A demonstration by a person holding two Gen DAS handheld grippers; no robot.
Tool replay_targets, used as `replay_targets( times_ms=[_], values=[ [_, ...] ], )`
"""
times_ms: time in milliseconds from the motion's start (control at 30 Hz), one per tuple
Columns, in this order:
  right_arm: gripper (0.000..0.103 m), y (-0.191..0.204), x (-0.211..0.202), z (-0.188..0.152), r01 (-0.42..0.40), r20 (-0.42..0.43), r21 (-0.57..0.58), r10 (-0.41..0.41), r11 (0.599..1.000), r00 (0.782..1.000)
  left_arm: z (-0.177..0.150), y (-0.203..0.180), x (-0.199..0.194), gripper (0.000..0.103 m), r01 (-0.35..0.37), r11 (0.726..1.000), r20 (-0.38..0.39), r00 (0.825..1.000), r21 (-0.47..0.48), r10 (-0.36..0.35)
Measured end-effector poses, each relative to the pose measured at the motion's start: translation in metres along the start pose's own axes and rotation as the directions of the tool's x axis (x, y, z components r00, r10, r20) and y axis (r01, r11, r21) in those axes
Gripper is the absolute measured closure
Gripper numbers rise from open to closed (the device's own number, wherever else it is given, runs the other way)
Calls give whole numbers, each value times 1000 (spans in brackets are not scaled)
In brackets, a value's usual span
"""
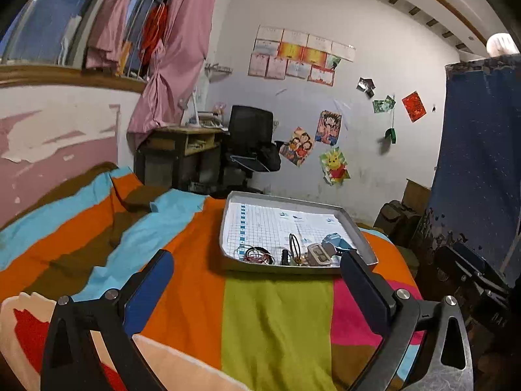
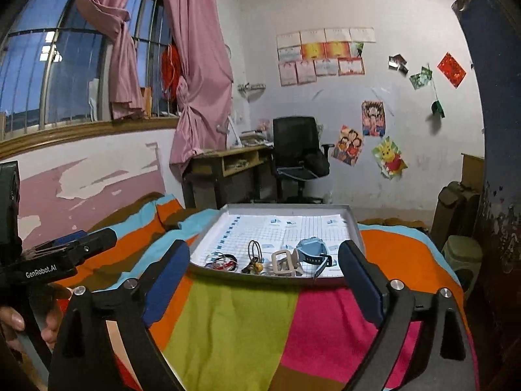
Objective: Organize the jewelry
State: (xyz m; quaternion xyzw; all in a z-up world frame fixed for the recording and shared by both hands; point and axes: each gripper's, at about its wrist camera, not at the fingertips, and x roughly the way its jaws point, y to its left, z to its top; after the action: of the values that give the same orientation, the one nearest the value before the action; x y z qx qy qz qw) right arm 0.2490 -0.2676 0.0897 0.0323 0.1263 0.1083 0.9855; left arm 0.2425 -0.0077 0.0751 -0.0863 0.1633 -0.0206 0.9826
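Right wrist view: we are looking at the jewelry lying along the near edge of a shallow grey tray (image 2: 355, 228) lined with gridded paper, in the middle of the frame. From left to right we are seeing a tangle of thin red and black hair ties (image 2: 221, 262), a black loop (image 2: 254, 249), a small yellow bead charm (image 2: 258, 266), a pale watch band (image 2: 285, 264) and a blue watch (image 2: 312, 250). The tray is resting on a bed covered by a striped blanket (image 2: 234, 319) in orange, green, pink and light blue.

The right tongs (image 2: 263, 280) are hanging over the blanket just in front of the tray, blue pads spread wide and gripping nothing. At the left edge of the frame we are seeing the left tongs (image 2: 81, 244) from the side, with a hand (image 2: 13, 322) below them.

In the left wrist view, the left tongs (image 1: 257, 288) are likewise standing released and empty, the tray (image 1: 228, 254) sitting just beyond them in the centre right of the frame, the same hair ties (image 1: 257, 254) and watch (image 1: 335, 242) along its near edge.

Beyond the bed, an office chair (image 2: 296, 150) and a table (image 2: 228, 163) are standing against a white wall with posters, and pink curtains (image 2: 198, 65) are hanging in the upper left.
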Motion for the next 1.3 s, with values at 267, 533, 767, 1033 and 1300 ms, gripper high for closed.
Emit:
replay_targets(
  times_ms=[267,533,767,1033,1300],
  values=[
    [8,13,-63,-11,-7,49,14,6,1000,999,-20,2,-57,0,-21,999,47,999,39,19],
    [8,24,-112,-36,-3,70,15,2,1000,998,-41,6,-99,0,-32,998,76,997,59,28],
    [8,27,-135,-63,8,59,28,-10,1000,998,-64,7,-110,0,-46,997,71,997,66,41],
    [8,23,-130,-77,14,37,37,-16,999,999,-72,14,-105,0,-50,998,54,997,48,47],
    [8,18,-123,-78,21,37,47,-23,999,999,-75,16,-102,0,-51,997,47,998,50,49]
  ],
)
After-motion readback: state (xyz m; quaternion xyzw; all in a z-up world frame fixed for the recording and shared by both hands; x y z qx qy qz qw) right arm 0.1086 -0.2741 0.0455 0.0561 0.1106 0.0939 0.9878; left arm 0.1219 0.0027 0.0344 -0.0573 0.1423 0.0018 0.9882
